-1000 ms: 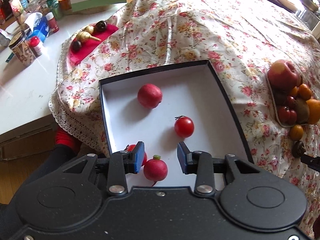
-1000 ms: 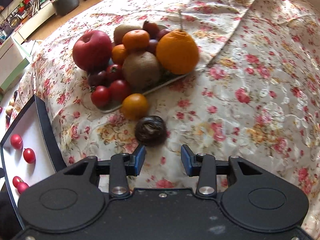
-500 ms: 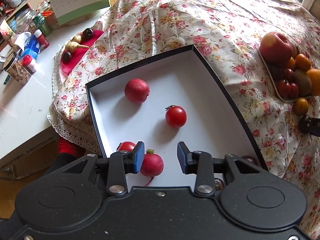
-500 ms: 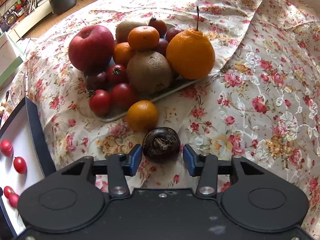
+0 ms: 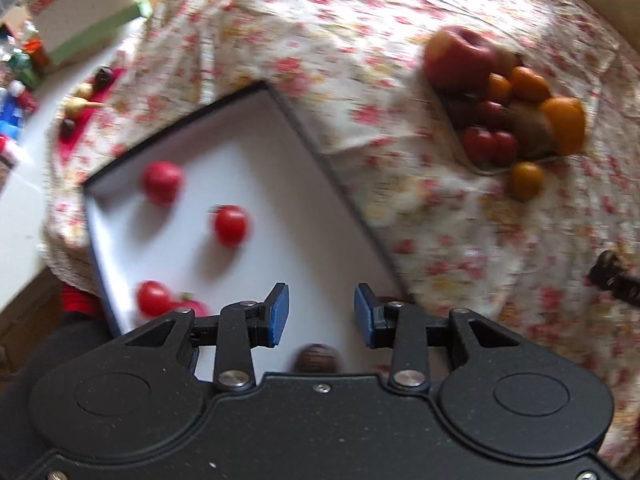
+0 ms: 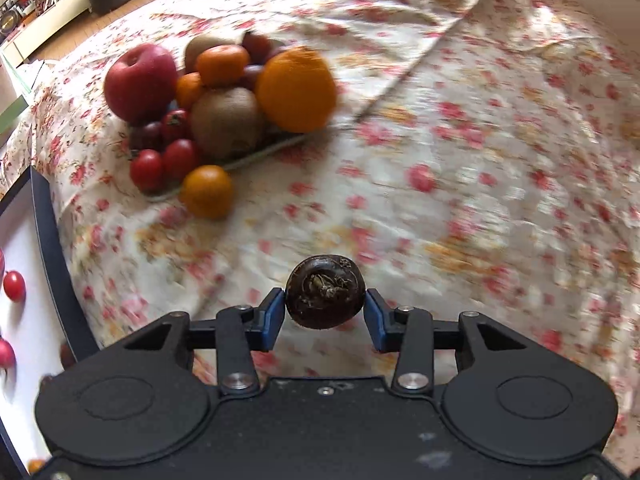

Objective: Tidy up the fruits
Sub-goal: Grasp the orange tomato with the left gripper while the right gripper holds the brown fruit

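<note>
In the right wrist view a dark brown round fruit (image 6: 325, 292) sits between the blue pads of my right gripper (image 6: 325, 310), whose jaws are closing and press on both its sides above the flowered cloth. My left gripper (image 5: 321, 312) is open over the near right part of a white box with a black rim (image 5: 304, 128), nothing between its fingers. Several small red fruits lie in the box, among them a tomato (image 5: 230, 224). A small brown thing (image 5: 316, 358) shows, blurred, just below the left fingers.
A plate piled with fruit stands on the cloth beyond the box: a red apple (image 6: 140, 82), a large orange (image 6: 296, 88), a kiwi (image 6: 226, 122), tomatoes. One small orange (image 6: 208, 191) lies loose in front of it. Jars and a calendar (image 5: 80, 12) stand far left.
My right gripper came forward around the dark fruit, took hold of it and drew back from the plate. My left gripper slid right across the box, past the radish.
</note>
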### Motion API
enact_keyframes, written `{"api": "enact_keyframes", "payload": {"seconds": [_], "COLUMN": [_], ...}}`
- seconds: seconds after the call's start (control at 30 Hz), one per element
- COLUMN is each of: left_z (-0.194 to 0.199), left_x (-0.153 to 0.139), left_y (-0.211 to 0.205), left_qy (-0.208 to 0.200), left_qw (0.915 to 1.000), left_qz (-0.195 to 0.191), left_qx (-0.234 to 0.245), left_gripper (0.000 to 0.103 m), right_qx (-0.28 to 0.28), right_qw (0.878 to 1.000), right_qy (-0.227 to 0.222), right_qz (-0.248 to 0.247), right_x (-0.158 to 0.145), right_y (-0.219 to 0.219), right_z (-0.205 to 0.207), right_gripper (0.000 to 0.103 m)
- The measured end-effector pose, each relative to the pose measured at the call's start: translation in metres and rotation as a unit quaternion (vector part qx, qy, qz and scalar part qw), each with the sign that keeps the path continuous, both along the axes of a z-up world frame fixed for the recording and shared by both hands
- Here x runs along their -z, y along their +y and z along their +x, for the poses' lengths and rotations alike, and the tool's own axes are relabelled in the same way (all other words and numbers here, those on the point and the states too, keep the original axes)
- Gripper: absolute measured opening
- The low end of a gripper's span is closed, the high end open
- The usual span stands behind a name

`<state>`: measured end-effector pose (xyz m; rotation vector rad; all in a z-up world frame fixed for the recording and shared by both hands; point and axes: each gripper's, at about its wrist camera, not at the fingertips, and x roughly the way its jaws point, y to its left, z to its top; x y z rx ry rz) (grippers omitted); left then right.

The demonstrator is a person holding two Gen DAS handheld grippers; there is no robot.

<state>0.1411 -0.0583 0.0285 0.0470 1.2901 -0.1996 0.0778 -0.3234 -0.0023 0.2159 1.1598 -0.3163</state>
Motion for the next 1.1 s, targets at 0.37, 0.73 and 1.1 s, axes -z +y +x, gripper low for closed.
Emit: {"api": "enact_keyframes", "payload": {"seconds": [0.37, 0.73, 1.1], "left_z": [0.022, 0.051, 0.062], "left_x": [0.000, 0.012, 0.037], "left_y": [-0.130, -0.174, -0.197], "left_qy": [0.004, -0.007, 0.005], "left_qw": [0.9986, 0.9994, 0.9997], "left_qz": [-0.003, -0.019, 0.019], "left_qx": [0.052, 0.027, 0.011], "left_gripper": [0.046, 0.046, 0.049], "right_qx": [0.033, 0.020, 0.016], "right_qw": [0.999, 1.000, 1.000], "right_qy": [0.017, -0.003, -0.011], "right_qz": [0.003, 0.011, 0.005], "right_x": [0.020, 0.027, 0.025], "right_y": [-0.043, -0.049, -0.046], "right_z": [-0.042, -0.056, -0.058], "right_gripper": [0.044, 0.045, 0.046]}}
